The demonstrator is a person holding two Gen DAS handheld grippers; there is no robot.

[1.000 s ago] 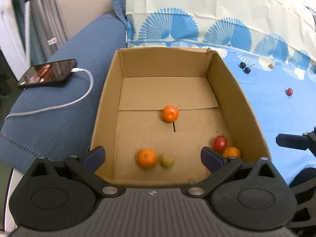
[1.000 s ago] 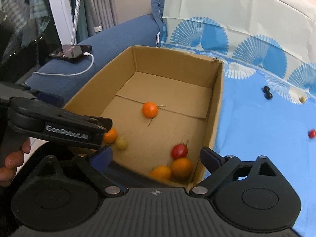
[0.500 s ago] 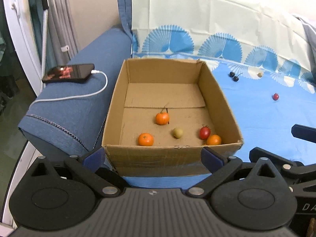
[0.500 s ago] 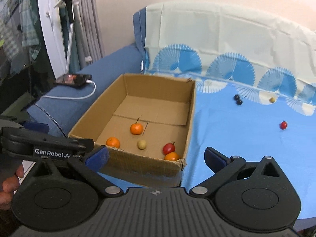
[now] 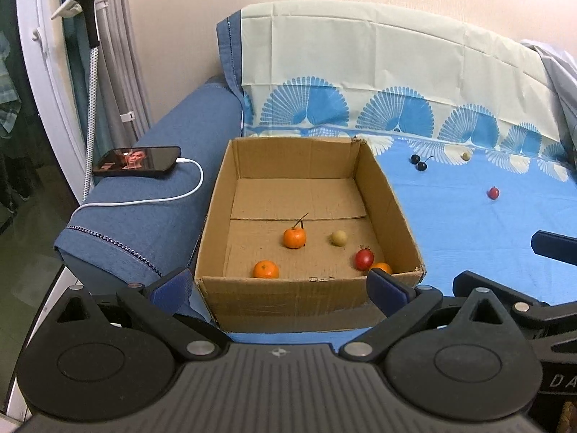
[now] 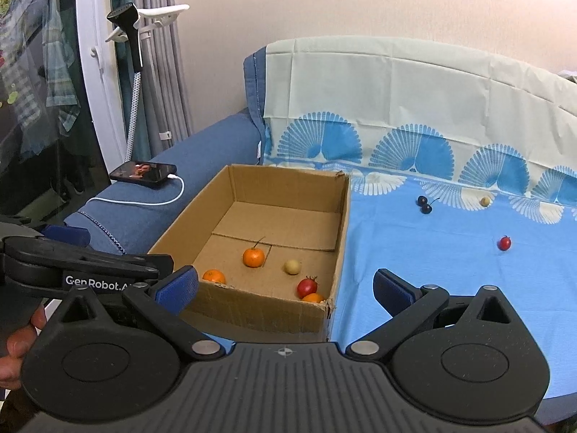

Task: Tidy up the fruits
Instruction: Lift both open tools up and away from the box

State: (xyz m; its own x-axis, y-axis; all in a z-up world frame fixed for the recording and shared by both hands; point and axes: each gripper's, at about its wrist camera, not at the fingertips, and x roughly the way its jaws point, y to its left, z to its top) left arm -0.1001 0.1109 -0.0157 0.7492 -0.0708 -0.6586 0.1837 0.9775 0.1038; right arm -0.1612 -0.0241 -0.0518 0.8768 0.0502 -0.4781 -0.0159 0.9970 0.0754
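Left wrist view: the left claw [image 5: 277, 287] is released and empty, short of the cardboard box [image 5: 288, 301] at the sofa's [image 5: 173, 176] left end. On the box floor lie two mandarins [image 5: 294, 237], a pale fruit [image 5: 339, 237] and a red tomato [image 5: 364, 258]; an orange fruit [image 5: 381, 267] sits in its near right corner.

Right wrist view: the right claw [image 6: 285, 290] is released, empty. "GenRobot.A…" reads on the left claw's side. Dark cherries [image 6: 424, 205] and a red fruit [image 6: 505, 243] lie on the blue sheet [image 6: 414, 252].

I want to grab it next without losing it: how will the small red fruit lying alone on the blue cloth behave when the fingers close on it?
The red fruit looks round and smooth, so a nudge would probably roll it across the cloth. It seems small and glossy, likely slippery and light. Probably soft-skinned, so a gentle squeeze seems wise.
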